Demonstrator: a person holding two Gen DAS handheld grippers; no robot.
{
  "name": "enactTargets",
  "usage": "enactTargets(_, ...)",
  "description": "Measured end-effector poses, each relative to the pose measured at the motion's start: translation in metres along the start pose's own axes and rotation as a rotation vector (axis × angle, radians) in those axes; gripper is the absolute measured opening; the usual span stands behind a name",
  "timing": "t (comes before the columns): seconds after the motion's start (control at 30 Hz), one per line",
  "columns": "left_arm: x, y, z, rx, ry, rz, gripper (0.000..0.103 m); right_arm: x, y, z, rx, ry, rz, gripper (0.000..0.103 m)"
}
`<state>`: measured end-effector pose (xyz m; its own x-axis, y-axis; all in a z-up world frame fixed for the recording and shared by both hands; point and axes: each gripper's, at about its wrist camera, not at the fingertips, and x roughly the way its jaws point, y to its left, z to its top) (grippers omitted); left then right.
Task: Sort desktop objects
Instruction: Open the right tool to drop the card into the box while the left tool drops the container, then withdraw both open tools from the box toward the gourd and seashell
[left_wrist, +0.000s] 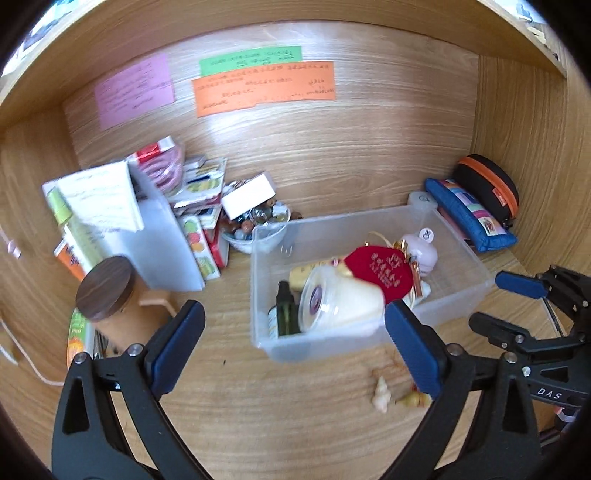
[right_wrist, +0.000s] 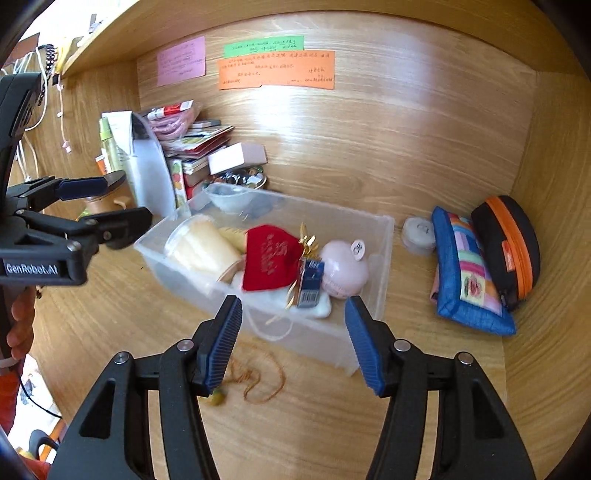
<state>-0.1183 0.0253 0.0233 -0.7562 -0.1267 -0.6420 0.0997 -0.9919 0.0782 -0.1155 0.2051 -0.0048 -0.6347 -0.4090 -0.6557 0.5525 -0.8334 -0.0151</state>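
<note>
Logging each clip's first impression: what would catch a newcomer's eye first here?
The clear plastic bin in the middle of the wooden desk, with a bright red embroidered pouch lying between a cream lidded cup and a round pink case. Next, the orange, green and pink paper notes on the back wall. A blue patchwork pouch sits at right.

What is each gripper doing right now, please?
Left gripper: open wide, holding nothing.
Right gripper: open, holding nothing; the clear bin lies just ahead.
</note>
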Motion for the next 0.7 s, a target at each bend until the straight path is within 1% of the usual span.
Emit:
enactTargets(0.1,-0.003,0.006,-0.015,-0.021,0.024,-0.004,0.1,0.002,0.006,-0.012,0.0,0.027,0.011,0.054)
enactTargets(0.2,-0.003,0.012,-0.028,-0.039,0.047,-0.006,0.1,0.007,0.016,-0.03,-0.006,0.068,0.052,0.054)
enactTargets(0.33,-0.002,0.019,-0.046,-0.062,0.084,-0.016,0.1,0.019,0.031,-0.048,-0.027,0.106,0.067,0.054)
enactTargets(0.5,-0.001,0.026,-0.067,-0.078,0.122,-0.021,0.1,0.033,0.047,-0.059,-0.065,0.137,0.087,0.054)
enactTargets(0.63,0.002,0.03,-0.076,-0.084,0.141,-0.025,0.1,0.044,0.059,-0.062,-0.102,0.159,0.084,0.048)
enactTargets(0.7,0.004,0.032,-0.078,-0.086,0.149,-0.031,0.1,0.05,0.061,-0.061,-0.105,0.17,0.089,0.039)
